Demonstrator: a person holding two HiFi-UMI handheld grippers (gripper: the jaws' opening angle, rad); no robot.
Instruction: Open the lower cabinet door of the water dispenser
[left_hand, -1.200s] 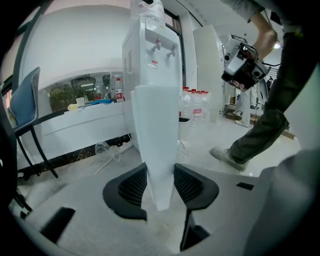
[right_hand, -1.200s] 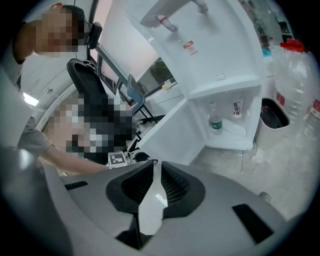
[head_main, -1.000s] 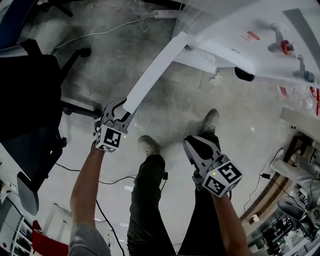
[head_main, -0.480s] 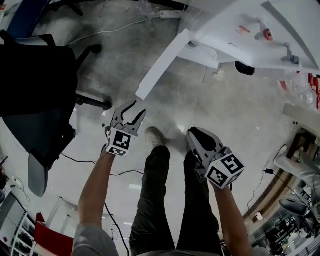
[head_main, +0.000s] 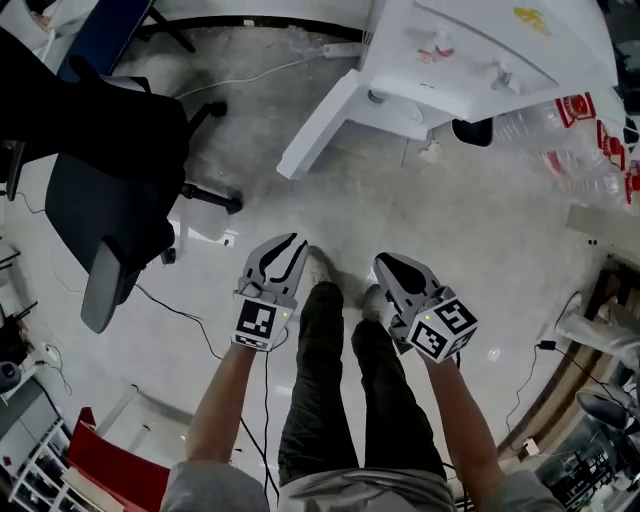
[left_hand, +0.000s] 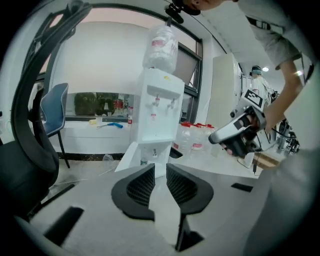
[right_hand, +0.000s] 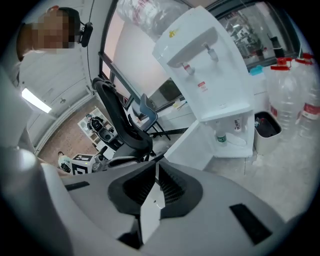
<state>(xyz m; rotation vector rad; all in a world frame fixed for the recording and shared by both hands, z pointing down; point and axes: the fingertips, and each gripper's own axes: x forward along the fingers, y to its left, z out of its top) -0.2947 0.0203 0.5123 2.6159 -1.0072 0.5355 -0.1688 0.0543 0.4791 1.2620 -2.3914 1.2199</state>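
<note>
The white water dispenser (head_main: 480, 60) stands at the top right of the head view, its lower cabinet door (head_main: 320, 125) swung wide open to the left. My left gripper (head_main: 296, 244) hangs well short of the door over the floor, jaws closing to a narrow gap with nothing between them. My right gripper (head_main: 383, 262) is beside it, its jaws closing with the tips together and empty. The left gripper view looks past its jaws (left_hand: 160, 167) at the dispenser (left_hand: 157, 100) and open door (left_hand: 131, 156). The right gripper view (right_hand: 156, 166) shows the open cabinet (right_hand: 227, 137) with a small bottle (right_hand: 220, 136) inside.
A black office chair (head_main: 110, 180) stands at the left. Large water jugs (head_main: 590, 130) and a black bin (head_main: 472, 131) sit right of the dispenser. A power strip (head_main: 340, 50) and cables lie on the floor. The person's legs (head_main: 330, 380) are below the grippers.
My left gripper let go of the door's edge, rose and drew back, and its jaws narrowed. The right gripper also rose. The door stays swung open.
</note>
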